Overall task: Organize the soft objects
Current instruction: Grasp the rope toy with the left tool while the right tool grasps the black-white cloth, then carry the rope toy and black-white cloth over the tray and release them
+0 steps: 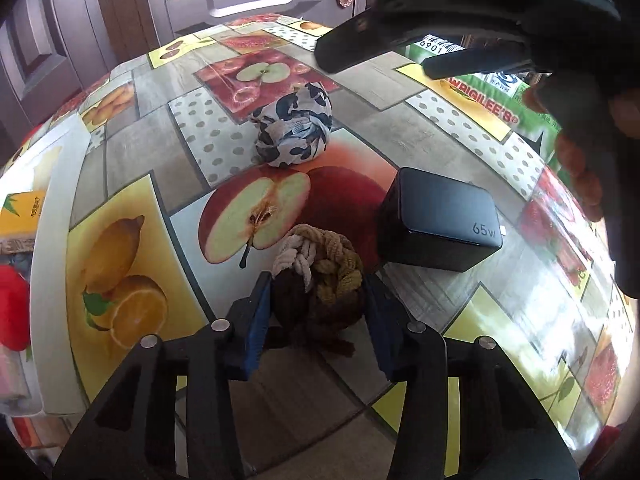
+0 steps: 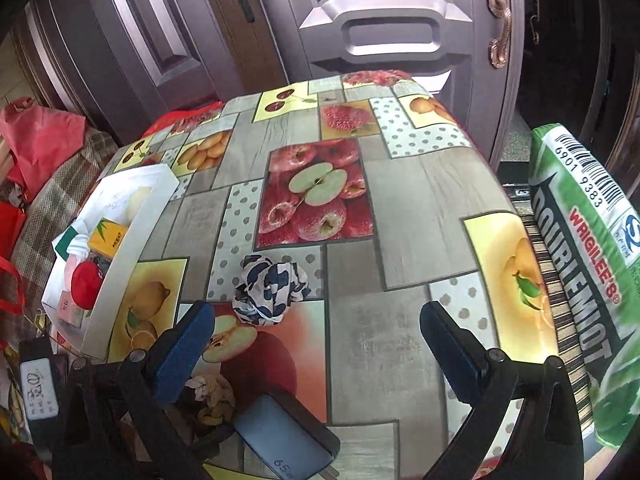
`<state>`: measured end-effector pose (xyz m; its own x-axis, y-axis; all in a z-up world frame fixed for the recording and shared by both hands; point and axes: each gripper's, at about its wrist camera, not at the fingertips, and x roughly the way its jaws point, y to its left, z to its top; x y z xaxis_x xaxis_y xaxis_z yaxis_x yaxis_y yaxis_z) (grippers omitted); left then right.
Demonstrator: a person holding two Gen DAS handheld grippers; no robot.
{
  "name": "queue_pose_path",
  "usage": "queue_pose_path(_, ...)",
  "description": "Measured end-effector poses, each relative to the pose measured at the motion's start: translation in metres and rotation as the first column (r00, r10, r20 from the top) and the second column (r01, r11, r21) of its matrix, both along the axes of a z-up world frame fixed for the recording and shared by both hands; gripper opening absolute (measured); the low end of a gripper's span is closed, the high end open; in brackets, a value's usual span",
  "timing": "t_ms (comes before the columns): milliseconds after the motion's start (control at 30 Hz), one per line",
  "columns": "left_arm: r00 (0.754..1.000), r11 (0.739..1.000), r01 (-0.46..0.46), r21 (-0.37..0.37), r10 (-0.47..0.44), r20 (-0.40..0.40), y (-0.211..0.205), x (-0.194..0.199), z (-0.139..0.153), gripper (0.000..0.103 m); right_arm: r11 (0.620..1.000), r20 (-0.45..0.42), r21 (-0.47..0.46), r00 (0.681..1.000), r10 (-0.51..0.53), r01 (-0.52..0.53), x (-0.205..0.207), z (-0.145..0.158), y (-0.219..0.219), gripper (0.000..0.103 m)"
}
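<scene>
My left gripper (image 1: 318, 286) is shut on a knotted rope ball (image 1: 320, 272) in brown, mustard and cream, held at the fruit-print tablecloth (image 1: 400, 112). The ball also shows in the right wrist view (image 2: 212, 398). A rolled white-and-navy patterned cloth (image 1: 294, 126) lies further back on the table; in the right wrist view it (image 2: 270, 290) sits ahead of my right gripper (image 2: 316, 328), which is open and empty above the table. The right gripper (image 1: 384, 56) shows at the top of the left wrist view.
A black 65W charger (image 1: 438, 220) stands right of the rope ball, also seen in the right wrist view (image 2: 280, 440). A white tray (image 2: 116, 240) at the table's left edge holds a red soft toy (image 2: 86, 282) and small boxes. A green gum-pack pillow (image 2: 592, 264) lies at the right.
</scene>
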<state>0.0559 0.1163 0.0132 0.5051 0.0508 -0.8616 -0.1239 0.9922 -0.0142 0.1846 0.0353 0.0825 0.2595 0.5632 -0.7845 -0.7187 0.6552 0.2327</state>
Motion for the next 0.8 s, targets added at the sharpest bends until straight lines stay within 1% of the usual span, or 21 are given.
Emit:
queue_pose_path(33,1.000,1.000,-0.011,-0.008,0.011,0.008,0.004,-0.003,0.000,0.035,1.000,-0.001,-0.017,1.000,0.019,-0.019,0.000,-0.006,0.012,0.097)
queue_pose_path(67,0.999,0.999,-0.028,-0.025,0.028,0.018,0.009,-0.007,0.001,0.034,0.999,-0.005,-0.033,0.999,0.041,-0.041,0.000,-0.013,0.023,0.094)
queue_pose_path(133,0.997,0.997,-0.068,-0.047,0.069,0.029,0.020,-0.017,0.003,0.033,0.994,-0.015,-0.079,0.997,0.075,-0.076,-0.001,-0.025,0.044,0.079)
queue_pose_path(167,0.995,0.995,-0.087,-0.053,0.089,0.034,0.026,-0.023,0.003,0.033,0.990,-0.018,-0.108,0.996,0.085,-0.086,-0.002,-0.030,0.052,0.074)
queue_pose_path(200,0.993,0.993,-0.108,-0.057,0.110,0.039,0.031,-0.028,0.005,0.033,0.986,-0.027,-0.131,0.995,0.096,-0.099,-0.001,-0.036,0.059,0.066)
queue_pose_path(233,0.990,0.990,-0.131,-0.057,0.134,0.048,0.037,-0.034,0.008,0.033,0.982,-0.029,-0.150,0.994,0.107,-0.111,-0.003,-0.040,0.064,0.062)
queue_pose_path(267,0.986,0.986,-0.154,-0.058,0.157,0.059,0.043,-0.039,0.012,0.033,0.980,0.004,-0.163,0.993,0.116,-0.114,-0.007,-0.040,0.067,0.061)
queue_pose_path(300,0.981,0.982,-0.179,-0.058,0.183,0.068,0.048,-0.044,0.017,0.033,0.978,0.024,-0.166,0.990,0.136,-0.130,-0.010,-0.038,0.068,0.047)
queue_pose_path(333,0.975,0.977,-0.205,-0.059,0.209,0.080,0.053,-0.048,0.022,0.034,0.976,0.024,-0.159,0.988,0.153,-0.147,-0.014,-0.035,0.069,0.039)
queue_pose_path(367,0.966,0.971,-0.232,-0.063,0.238,0.098,0.058,-0.053,0.030,0.034,0.978,0.019,-0.142,0.988,0.156,-0.152,-0.017,-0.031,0.066,0.039)
queue_pose_path(433,0.946,0.956,-0.284,-0.077,0.293,0.136,0.069,-0.061,0.045,0.034,0.984,0.037,-0.093,0.987,0.153,-0.149,-0.024,-0.017,0.058,0.038)
queue_pose_path(500,0.925,0.943,-0.322,-0.088,0.333,0.181,0.076,-0.067,0.064,0.034,0.988,0.073,-0.030,0.986,0.151,-0.149,-0.035,0.004,0.048,0.037)
queue_pose_path(600,0.899,0.929,-0.361,-0.081,0.370,0.235,0.083,-0.077,0.091,0.034,0.988,0.121,0.065,0.984,0.130,-0.138,-0.050,0.037,0.030,0.037)
queue_pose_path(700,0.872,0.913,-0.400,-0.074,0.404,0.276,0.087,-0.088,0.115,0.034,0.979,0.148,0.160,0.984,0.102,-0.126,-0.064,0.070,0.012,0.037)
queue_pose_path(800,0.848,0.900,-0.431,-0.066,0.428,0.312,0.085,-0.103,0.135,0.034,0.961,0.172,0.249,0.982,0.082,-0.124,-0.078,0.096,-0.002,0.037)
